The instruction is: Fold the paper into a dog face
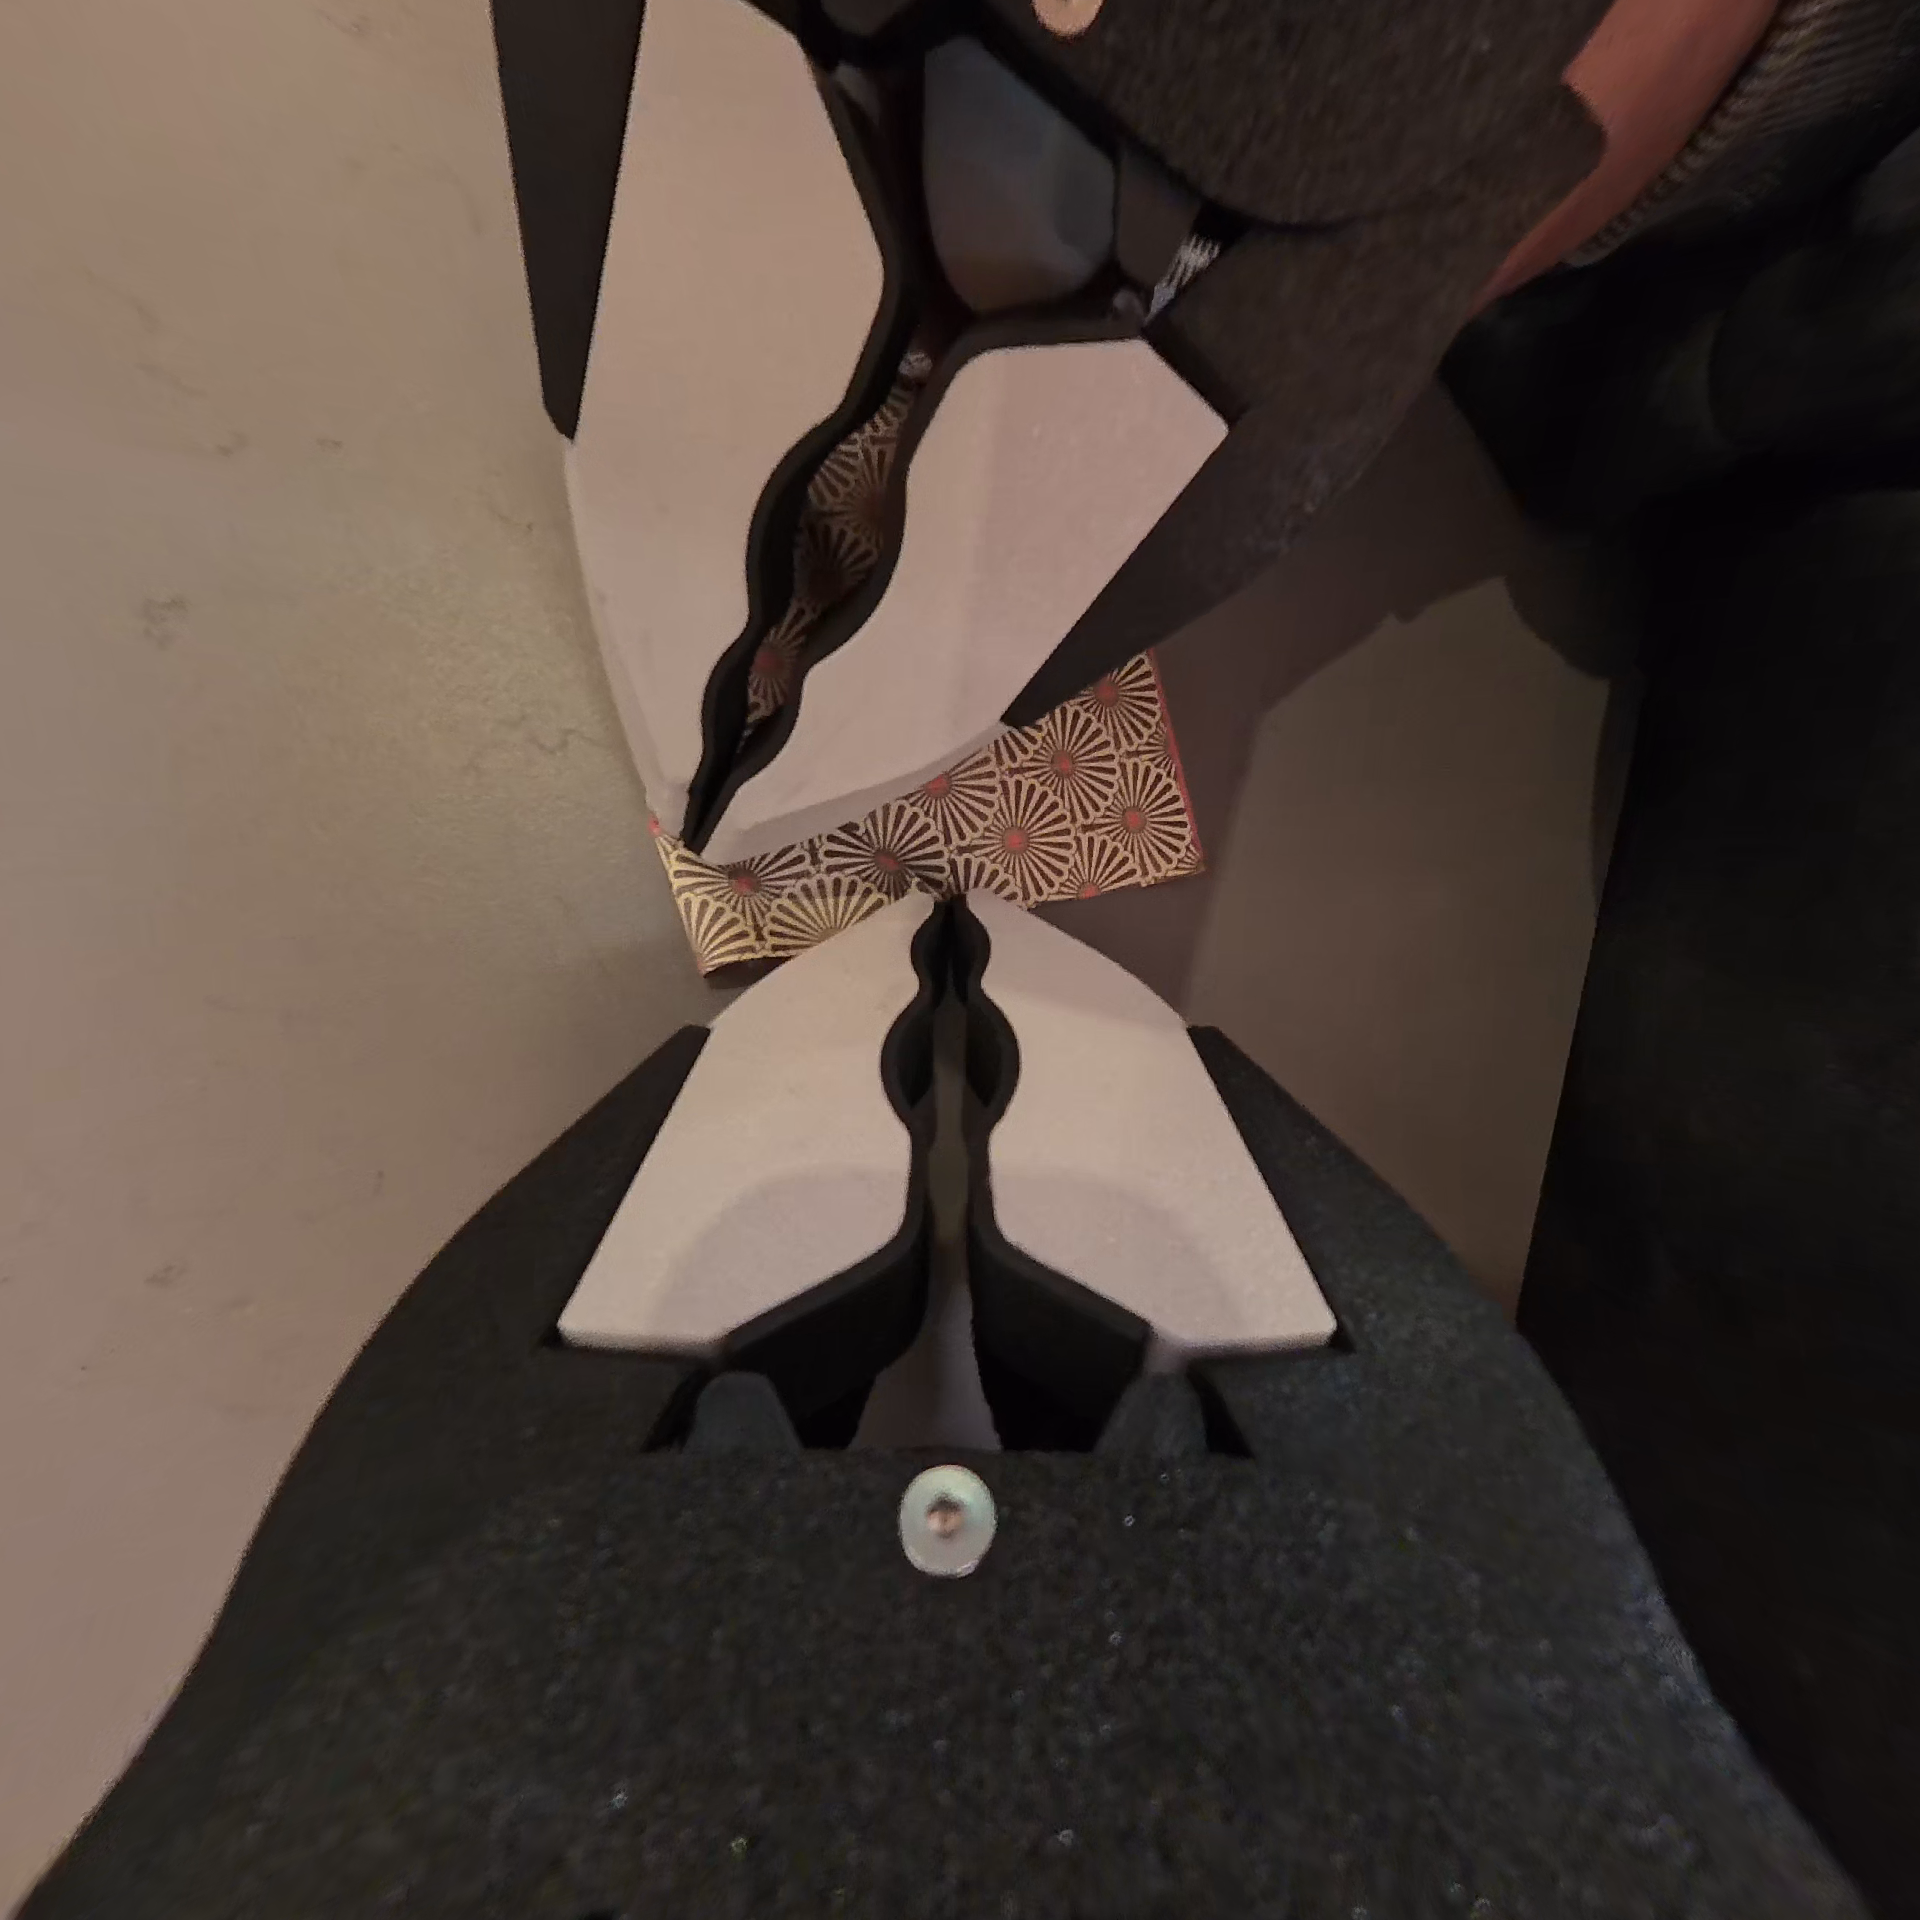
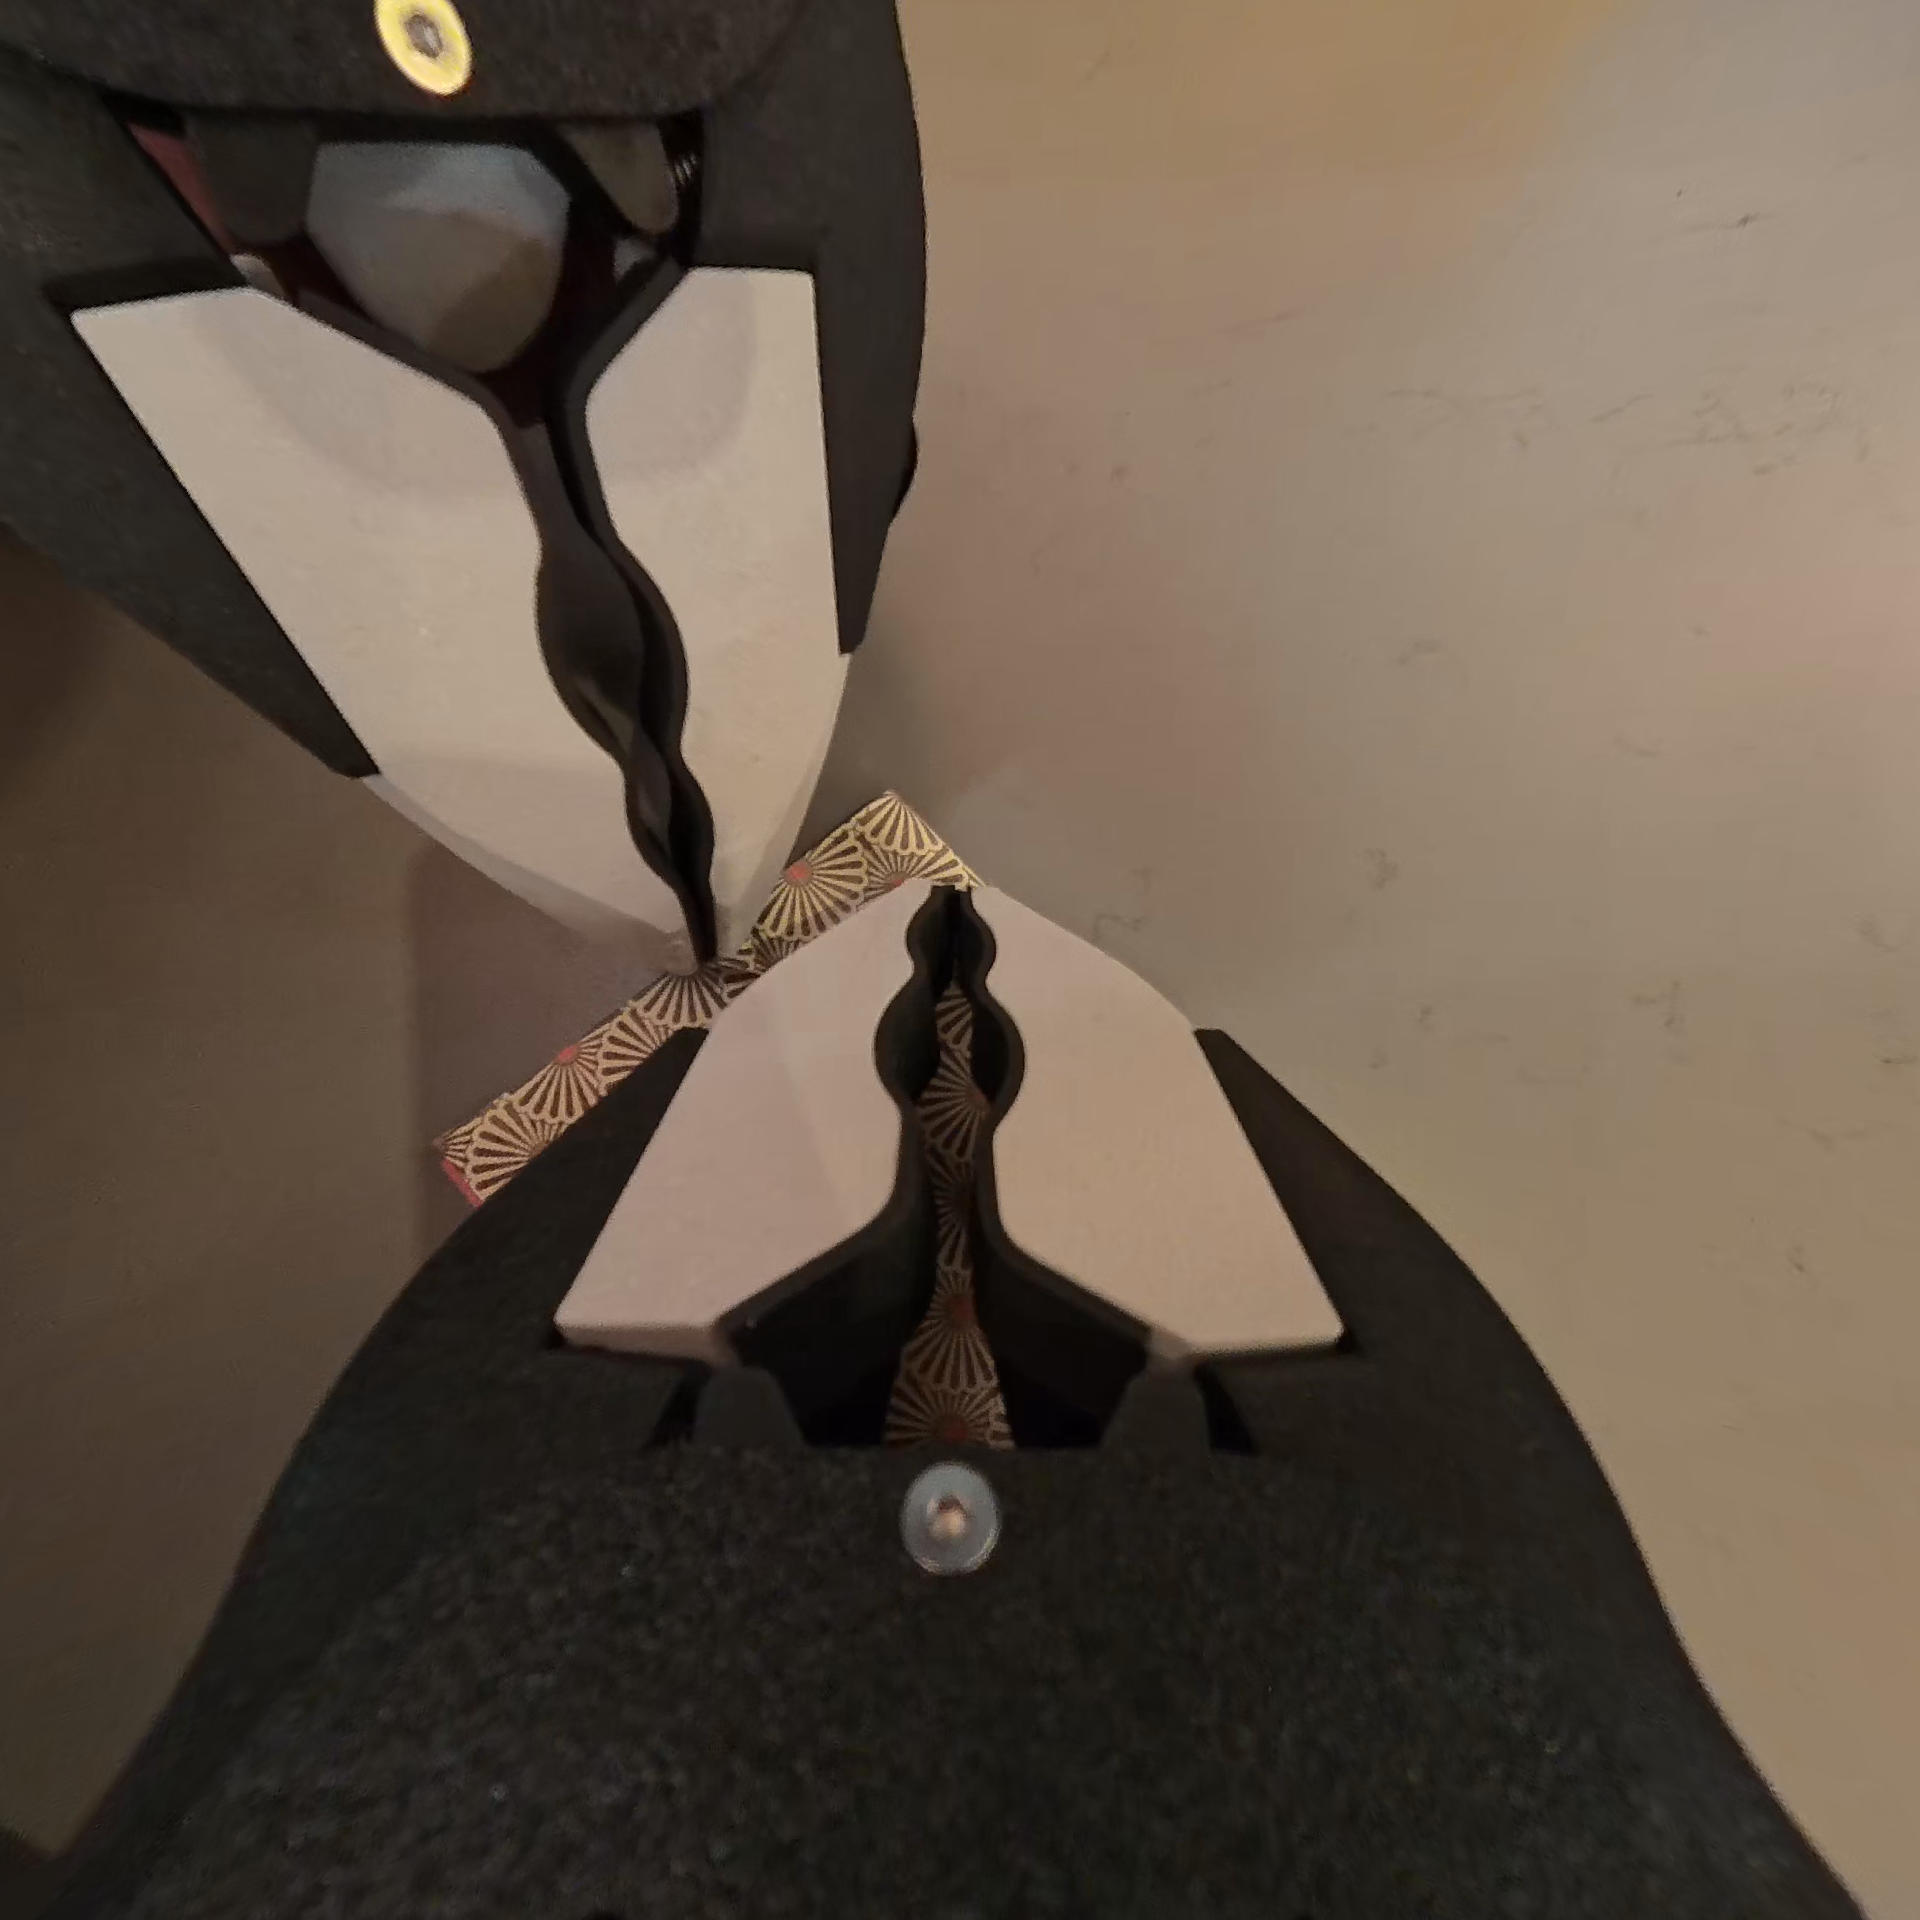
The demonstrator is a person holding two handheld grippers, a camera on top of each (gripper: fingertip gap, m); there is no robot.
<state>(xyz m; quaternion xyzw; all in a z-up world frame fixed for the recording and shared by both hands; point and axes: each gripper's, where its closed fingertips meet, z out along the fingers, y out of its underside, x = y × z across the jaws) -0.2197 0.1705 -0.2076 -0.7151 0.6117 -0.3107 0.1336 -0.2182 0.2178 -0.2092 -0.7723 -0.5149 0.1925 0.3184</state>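
The patterned paper (image 1: pixel 1049 810) is held above the pale table (image 1: pixel 260 727), clamped at one edge by the left gripper (image 1: pixel 943 902) and at another by the right gripper (image 2: pixel 954 896).

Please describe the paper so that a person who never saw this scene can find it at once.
On the pale table, look where the two black-and-white grippers meet tip to tip. The paper lies between them, with the left gripper and the right gripper both shut on it. Only it bears a pattern: gold fan-like flowers with red centres on dark brown.
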